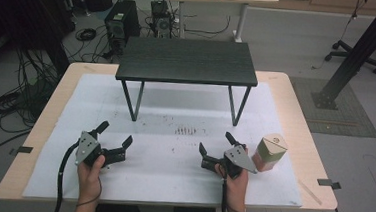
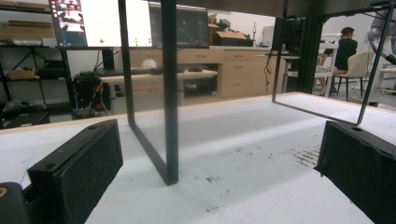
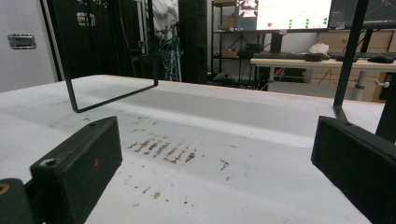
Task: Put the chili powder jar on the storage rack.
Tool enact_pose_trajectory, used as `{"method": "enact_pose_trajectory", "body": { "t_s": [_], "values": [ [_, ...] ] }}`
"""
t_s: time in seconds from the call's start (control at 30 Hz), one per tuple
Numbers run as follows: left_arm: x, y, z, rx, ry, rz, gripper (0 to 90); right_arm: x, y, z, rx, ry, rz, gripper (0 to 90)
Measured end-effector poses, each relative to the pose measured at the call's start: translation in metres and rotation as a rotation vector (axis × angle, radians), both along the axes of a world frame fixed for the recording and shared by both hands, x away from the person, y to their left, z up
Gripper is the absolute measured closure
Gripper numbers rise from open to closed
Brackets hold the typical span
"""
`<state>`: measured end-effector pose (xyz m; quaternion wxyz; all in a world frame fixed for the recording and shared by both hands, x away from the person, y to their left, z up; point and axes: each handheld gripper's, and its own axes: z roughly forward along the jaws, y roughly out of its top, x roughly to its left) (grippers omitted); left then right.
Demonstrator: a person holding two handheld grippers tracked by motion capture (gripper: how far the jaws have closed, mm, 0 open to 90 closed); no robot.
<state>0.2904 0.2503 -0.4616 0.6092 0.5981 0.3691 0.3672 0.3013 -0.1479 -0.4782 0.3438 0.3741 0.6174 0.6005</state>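
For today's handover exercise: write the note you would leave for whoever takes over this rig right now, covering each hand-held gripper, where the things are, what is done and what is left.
Left hand-held gripper: open, holding nothing, resting low over the white mat in front of the stand's left legs.
Right hand-held gripper: open, holding nothing, just left of the box.
Box: upright on the mat near the table's right edge, untouched, apart from the jaws.
Black stand: at the back of the mat, top bare.
Done: nothing visible yet.
Left: probably grasp the box with the right gripper; where it goes cannot be told.
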Motion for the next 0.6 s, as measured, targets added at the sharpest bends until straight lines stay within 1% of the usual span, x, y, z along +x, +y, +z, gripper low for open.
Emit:
{"method": "enact_pose_trajectory", "body": {
  "t_s": [0.6],
  "values": [
    [0.0000,0.0000,0.0000,0.000,0.000,0.000,0.4,-0.0009,0.0002,-0.0003,0.001,-0.009,-0.006,1.5]
  ]
}}
